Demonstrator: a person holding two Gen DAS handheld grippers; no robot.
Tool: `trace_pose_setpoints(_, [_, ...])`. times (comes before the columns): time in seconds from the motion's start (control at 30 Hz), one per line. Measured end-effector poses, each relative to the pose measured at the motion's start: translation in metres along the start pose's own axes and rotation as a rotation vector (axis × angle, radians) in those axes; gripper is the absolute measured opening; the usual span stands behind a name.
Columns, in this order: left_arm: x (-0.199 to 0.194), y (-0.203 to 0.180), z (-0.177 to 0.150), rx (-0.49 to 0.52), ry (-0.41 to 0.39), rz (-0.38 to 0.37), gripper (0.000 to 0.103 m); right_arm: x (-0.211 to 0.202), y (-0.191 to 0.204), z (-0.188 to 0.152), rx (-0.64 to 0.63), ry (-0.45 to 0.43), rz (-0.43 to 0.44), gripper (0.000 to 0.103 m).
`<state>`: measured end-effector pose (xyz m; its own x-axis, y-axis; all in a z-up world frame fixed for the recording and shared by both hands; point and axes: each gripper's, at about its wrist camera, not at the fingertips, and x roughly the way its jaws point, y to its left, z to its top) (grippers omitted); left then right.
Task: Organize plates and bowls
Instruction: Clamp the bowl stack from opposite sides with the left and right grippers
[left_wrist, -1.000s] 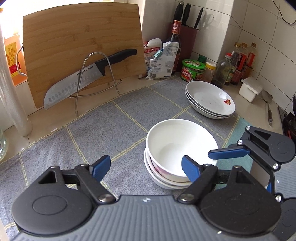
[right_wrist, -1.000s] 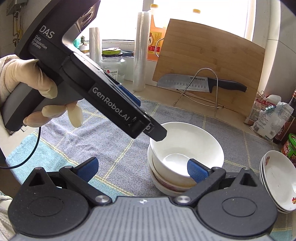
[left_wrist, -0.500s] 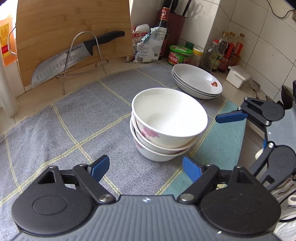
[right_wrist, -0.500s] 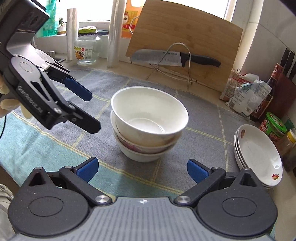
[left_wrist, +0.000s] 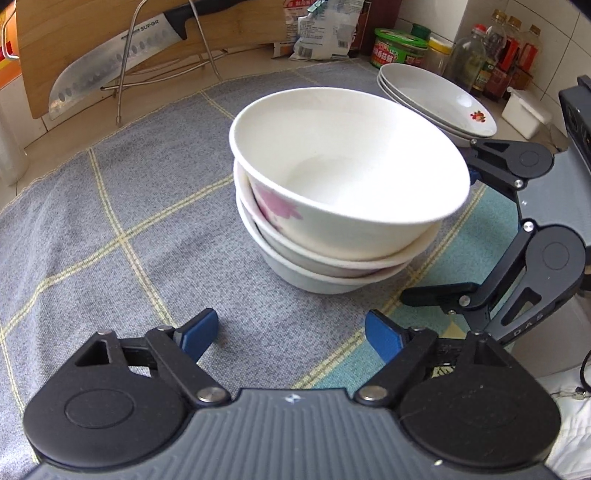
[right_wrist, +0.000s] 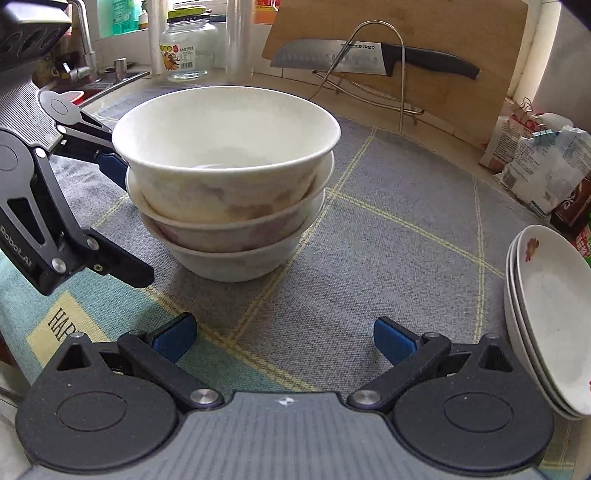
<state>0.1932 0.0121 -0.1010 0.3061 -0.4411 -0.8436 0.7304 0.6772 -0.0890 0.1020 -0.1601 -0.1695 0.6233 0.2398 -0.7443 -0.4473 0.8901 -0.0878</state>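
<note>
bowl stack (left_wrist: 343, 199) ctr mat (left_wrist: 110, 229), plates (right_wrist: 550, 317) 3 o'clock | L grip (left_wrist: 291, 330) + R grip (right_wrist: 284, 338) both spread, empty | ceramic: stiff, slick, breakable, likely hefty; pinch top rim

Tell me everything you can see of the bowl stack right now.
The bowl stack is three white, glossy, ceramic-looking bowls nested upright, with pink flower prints on their outer walls. The top bowl sits tilted rather than level and looks empty. The bottom bowl rests on the grey checked cloth. Both tongs are open and grip nothing: the left tongs hang short of it, the right tongs likewise. A plate stack lies apart, to its right.
</note>
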Motion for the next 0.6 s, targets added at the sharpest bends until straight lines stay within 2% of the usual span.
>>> trace_pose_setpoints(0.13, [0.005,-0.007,0.000,-0.013,-0.004,0.028,0.098,0.004,-0.011,0.001,-0.029,-0.010,0.078,0.103])
trace_pose_setpoints(0.23, [0.010,-0.019,-0.004,0.036,-0.005,0.072,0.102,0.005,-0.014,0.003,-0.072,-0.019,0.109,0.103])
trace_pose_setpoints(0.5, [0.009,-0.022,-0.012,0.083,-0.068,0.060,0.103,0.009,-0.017,0.006,-0.101,-0.043,0.133,0.103])
trace_pose_setpoints(0.6, [0.010,-0.021,-0.010,0.117,-0.061,0.040,0.103,0.011,-0.016,0.008,-0.092,-0.050,0.125,0.103])
